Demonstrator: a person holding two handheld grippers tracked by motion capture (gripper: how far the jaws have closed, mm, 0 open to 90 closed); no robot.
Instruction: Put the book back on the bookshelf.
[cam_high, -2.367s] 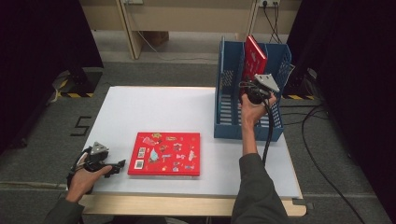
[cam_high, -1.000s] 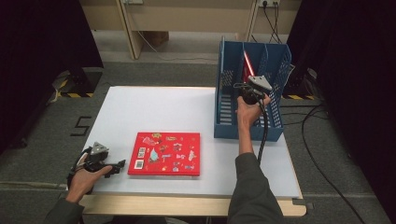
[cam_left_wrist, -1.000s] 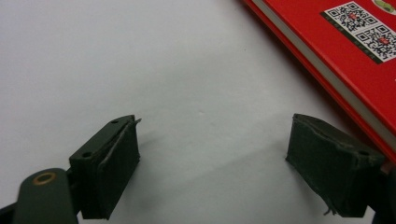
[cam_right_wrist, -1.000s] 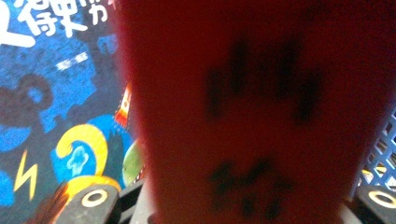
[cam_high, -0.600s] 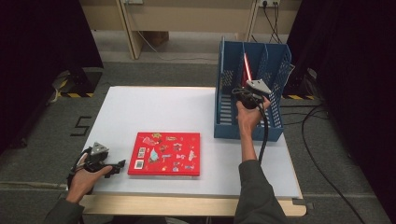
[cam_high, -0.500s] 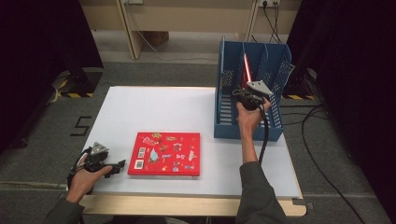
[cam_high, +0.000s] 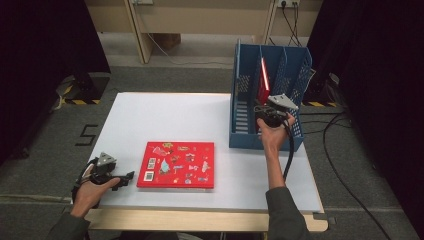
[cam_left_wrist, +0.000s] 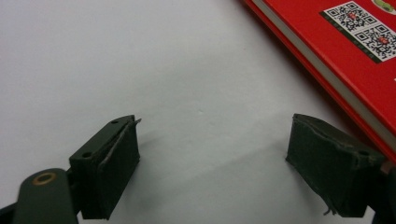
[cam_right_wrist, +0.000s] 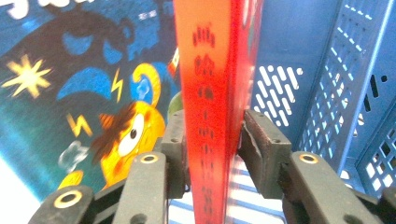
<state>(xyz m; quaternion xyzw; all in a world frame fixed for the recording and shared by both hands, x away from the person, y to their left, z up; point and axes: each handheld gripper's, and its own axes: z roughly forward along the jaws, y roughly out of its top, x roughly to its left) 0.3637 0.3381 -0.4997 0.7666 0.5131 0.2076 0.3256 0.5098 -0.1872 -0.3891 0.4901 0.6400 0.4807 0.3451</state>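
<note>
A red book (cam_high: 263, 80) stands upright in a middle slot of the blue file rack (cam_high: 245, 100). My right gripper (cam_high: 259, 108) is at the rack's near end. In the right gripper view its spine (cam_right_wrist: 210, 70) runs up between my right gripper's (cam_right_wrist: 212, 140) pads, which sit close on both sides; the jaws loosened from their grip, then narrowed slightly. A second red book (cam_high: 176, 164) with stickers lies flat on the white table (cam_high: 175, 115). My left gripper (cam_high: 131, 176) rests open just left of it, and that book's edge (cam_left_wrist: 336, 56) shows beyond my left gripper's (cam_left_wrist: 212, 158) jaws.
A blue cartoon picture-book cover (cam_right_wrist: 84, 93) stands left of the red spine. The rack's perforated wall (cam_right_wrist: 327, 70) rises on the right. The rack stands at the table's right rear, with dark curtains and cables on the floor around the table.
The red book went from tilted above the rack to standing upright in its slot. My right hand slid back toward the near end of the rack. The left hand stayed put.
</note>
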